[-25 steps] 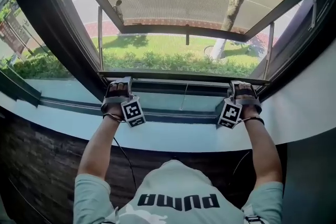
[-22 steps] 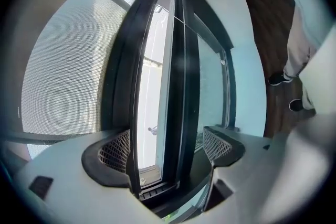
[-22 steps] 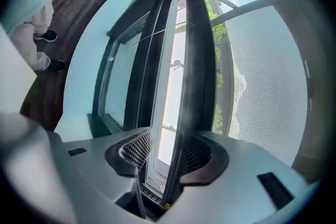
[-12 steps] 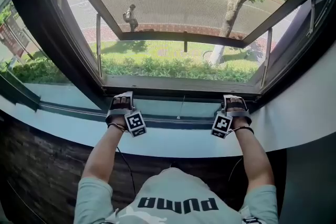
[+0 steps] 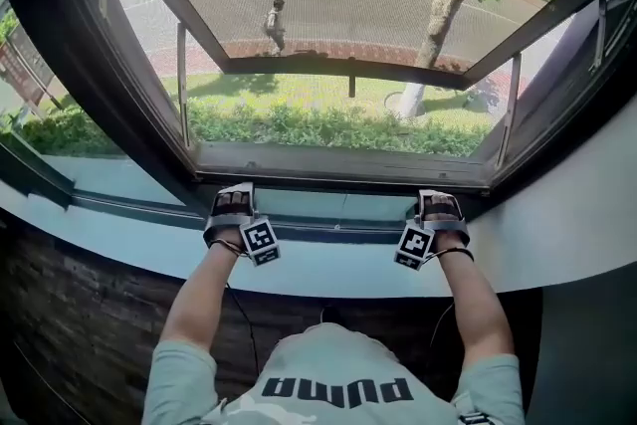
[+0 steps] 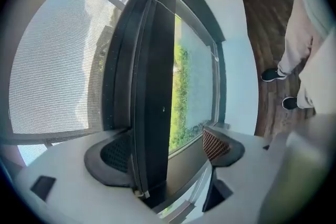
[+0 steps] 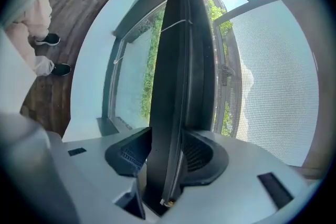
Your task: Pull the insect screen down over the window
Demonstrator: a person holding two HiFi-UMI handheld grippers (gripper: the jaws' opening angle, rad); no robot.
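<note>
Both grippers had sunk with the screen's bottom bar [image 5: 343, 166], which sat lower in the window opening than a second before, just above the lower window frame [image 5: 338, 232]. We saw the bar lying level, its long axis running left to right across the opening, with the mesh [image 5: 328, 5] stretched upward from it. Our left gripper [image 5: 231, 199] straddled the bar near its left end with its jaws apart: one pad [image 6: 107, 157] lay against the bar and the other stood clear. Our right gripper [image 5: 439, 202] clamped the bar near its right end. Outside, the walker [image 5: 274, 23] had moved to the right.
</note>
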